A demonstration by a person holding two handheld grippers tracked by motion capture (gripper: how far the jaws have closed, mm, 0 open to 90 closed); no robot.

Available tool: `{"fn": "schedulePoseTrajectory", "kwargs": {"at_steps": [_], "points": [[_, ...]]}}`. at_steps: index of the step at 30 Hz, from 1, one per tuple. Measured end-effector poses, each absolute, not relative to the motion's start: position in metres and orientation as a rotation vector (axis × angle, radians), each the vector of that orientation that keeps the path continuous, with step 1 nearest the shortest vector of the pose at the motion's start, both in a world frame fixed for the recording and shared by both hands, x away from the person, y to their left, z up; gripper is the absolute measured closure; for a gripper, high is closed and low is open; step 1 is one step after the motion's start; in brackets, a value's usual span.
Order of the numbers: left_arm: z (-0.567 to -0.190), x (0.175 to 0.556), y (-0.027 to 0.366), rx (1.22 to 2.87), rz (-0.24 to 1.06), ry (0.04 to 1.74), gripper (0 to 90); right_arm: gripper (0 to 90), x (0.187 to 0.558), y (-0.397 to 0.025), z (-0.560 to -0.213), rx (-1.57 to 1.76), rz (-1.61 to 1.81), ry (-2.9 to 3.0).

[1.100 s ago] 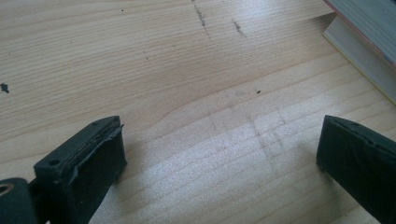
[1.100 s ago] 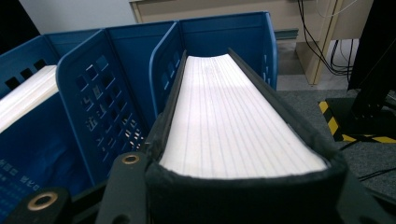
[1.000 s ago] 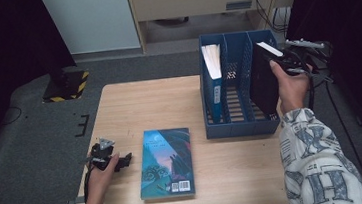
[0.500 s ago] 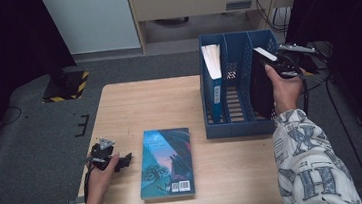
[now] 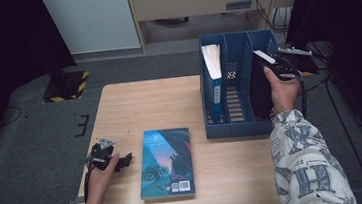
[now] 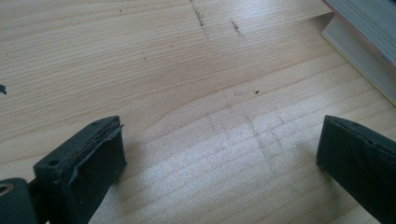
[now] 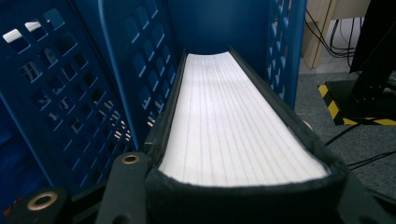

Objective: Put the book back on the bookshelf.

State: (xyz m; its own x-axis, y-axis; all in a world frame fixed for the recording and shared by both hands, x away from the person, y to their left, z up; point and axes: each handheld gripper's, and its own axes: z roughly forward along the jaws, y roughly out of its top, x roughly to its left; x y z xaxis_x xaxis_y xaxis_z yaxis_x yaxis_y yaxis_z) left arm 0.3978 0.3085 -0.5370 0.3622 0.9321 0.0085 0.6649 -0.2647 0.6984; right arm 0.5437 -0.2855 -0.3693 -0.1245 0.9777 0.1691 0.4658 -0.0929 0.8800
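The right gripper [image 5: 277,67], at the frame's right, pinches a thick black-covered book [image 7: 233,126] in the blue plastic file rack [image 5: 241,126]; stiff, probably heavy, best gripped across both covers. Left gripper [image 5: 105,157] fingers are spread.

We see a black-covered book [image 5: 259,87] with white pages, a perforated blue plastic file rack [image 5: 232,52], a teal illustrated book [image 5: 166,159], and a pale wood-grain tabletop [image 5: 159,104].
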Motion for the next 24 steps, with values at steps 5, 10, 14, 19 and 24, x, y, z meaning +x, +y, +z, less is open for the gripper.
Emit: {"fn": "schedulePoseTrajectory", "kwargs": {"at_steps": [5, 10, 14, 19, 24], "points": [[-0.5369, 0.3978, 0.3085, 2.022, 0.571, 1.379, 0.1, 52.8, 0.5453, -0.285, -0.3713, 1.592, 1.169, 1.62], [-0.5369, 0.3979, 0.3085, 2.022, 0.571, 1.378, 0.1, 52.8, 0.5481, -0.2856, -0.3733, 1.601, 1.169, 1.599], [-0.5369, 0.3979, 0.3085, 2.022, 0.571, 1.379, 0.1, 52.7, 0.5497, -0.2838, -0.3739, 1.592, 1.167, 1.603], [-0.5369, 0.3979, 0.3085, 2.023, 0.57, 1.379, 0.1, 52.7, 0.5498, -0.2826, -0.3739, 1.583, 1.162, 1.608], [-0.5369, 0.3979, 0.3084, 2.023, 0.571, 1.378, 0.1, 52.7, 0.549, -0.2835, -0.3748, 1.579, 1.166, 1.602]]}}
